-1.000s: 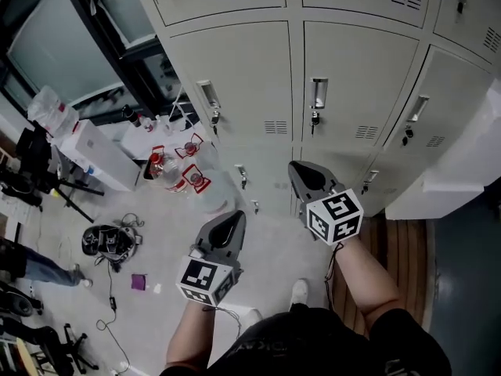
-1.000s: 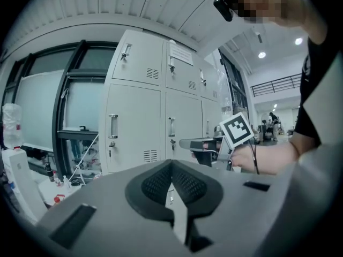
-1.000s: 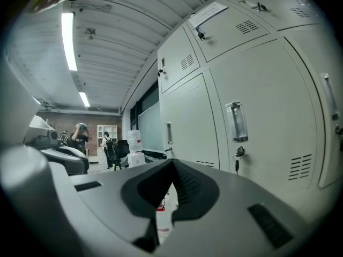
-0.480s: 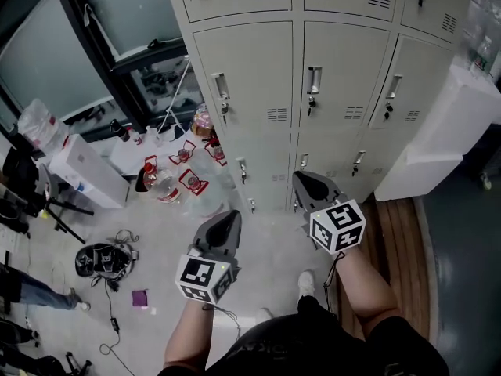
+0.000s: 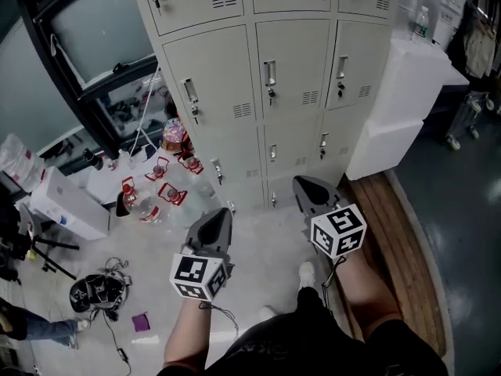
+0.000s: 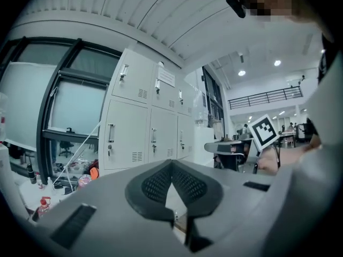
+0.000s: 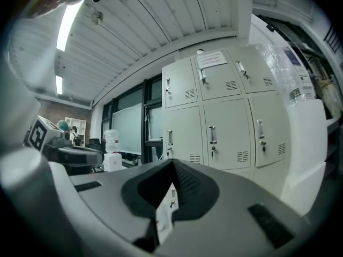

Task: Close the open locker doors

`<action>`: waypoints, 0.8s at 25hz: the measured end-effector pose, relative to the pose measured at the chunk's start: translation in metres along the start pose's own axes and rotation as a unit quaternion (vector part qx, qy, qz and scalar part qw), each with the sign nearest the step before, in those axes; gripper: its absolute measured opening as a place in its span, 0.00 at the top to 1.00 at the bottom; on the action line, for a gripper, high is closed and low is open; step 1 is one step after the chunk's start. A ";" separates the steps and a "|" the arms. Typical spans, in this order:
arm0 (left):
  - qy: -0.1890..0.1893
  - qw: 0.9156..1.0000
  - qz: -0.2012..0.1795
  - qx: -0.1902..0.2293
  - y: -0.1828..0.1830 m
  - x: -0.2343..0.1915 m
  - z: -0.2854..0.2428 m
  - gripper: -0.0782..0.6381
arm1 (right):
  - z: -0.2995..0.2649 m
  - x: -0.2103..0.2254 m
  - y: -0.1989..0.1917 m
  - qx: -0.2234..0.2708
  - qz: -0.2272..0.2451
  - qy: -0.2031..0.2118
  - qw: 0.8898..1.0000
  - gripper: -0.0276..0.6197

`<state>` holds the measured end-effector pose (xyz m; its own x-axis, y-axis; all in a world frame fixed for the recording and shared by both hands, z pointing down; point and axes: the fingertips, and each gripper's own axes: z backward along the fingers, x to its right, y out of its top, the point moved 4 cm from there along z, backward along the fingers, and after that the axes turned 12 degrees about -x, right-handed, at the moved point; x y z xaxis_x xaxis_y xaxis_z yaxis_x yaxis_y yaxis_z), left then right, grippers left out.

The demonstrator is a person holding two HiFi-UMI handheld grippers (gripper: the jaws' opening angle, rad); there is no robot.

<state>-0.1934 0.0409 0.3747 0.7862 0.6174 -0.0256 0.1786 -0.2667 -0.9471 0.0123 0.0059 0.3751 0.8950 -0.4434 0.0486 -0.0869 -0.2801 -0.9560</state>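
A bank of beige lockers (image 5: 235,84) stands ahead, and every door I can see on it is closed flat, handles and keys showing. The left gripper (image 5: 221,213) is held low over the floor, a good way short of the bottom lockers, jaws shut and empty. To its right the right gripper (image 5: 300,182) points at the lowest row, also shut on nothing. In the left gripper view the left gripper (image 6: 171,163) has its pads together, with the lockers (image 6: 150,122) beyond. The right gripper view shows the right gripper (image 7: 172,163) closed in front of the lockers (image 7: 225,116).
Water bottles with red handles (image 5: 153,198) crowd the floor left of the lockers. White blocks (image 5: 399,108) stand against the lockers' right side above a wooden platform (image 5: 399,225). A white box (image 5: 70,202), a backpack (image 5: 94,292) and a dark-framed window (image 5: 86,45) lie left.
The lockers now look smaller and have slid left in the head view. Both grippers have drawn back from them and swung right, jaws still shut.
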 end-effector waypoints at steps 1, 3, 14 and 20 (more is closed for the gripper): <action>-0.004 1.000 -0.002 0.001 -0.001 0.004 0.002 0.88 | 0.008 -0.001 -0.002 0.000 -0.001 -0.006 1.000 0.96; -0.011 1.000 -0.003 0.004 -0.002 0.010 0.006 0.88 | 0.021 -0.003 -0.005 0.001 -0.001 -0.014 1.000 0.96; -0.019 1.000 0.000 0.013 0.010 0.029 0.004 0.88 | 0.047 0.008 0.000 0.003 -0.008 -0.022 1.000 0.96; -0.021 1.000 0.002 0.009 0.008 0.031 -0.004 0.88 | 0.048 0.013 -0.006 0.000 -0.015 -0.022 1.000 0.96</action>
<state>-0.1652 0.0551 0.3680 0.7612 0.6470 -0.0431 0.1636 -0.2560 -0.9527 0.0456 0.0430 0.3672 0.9157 -0.3968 0.0641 -0.0599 -0.2925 -0.9544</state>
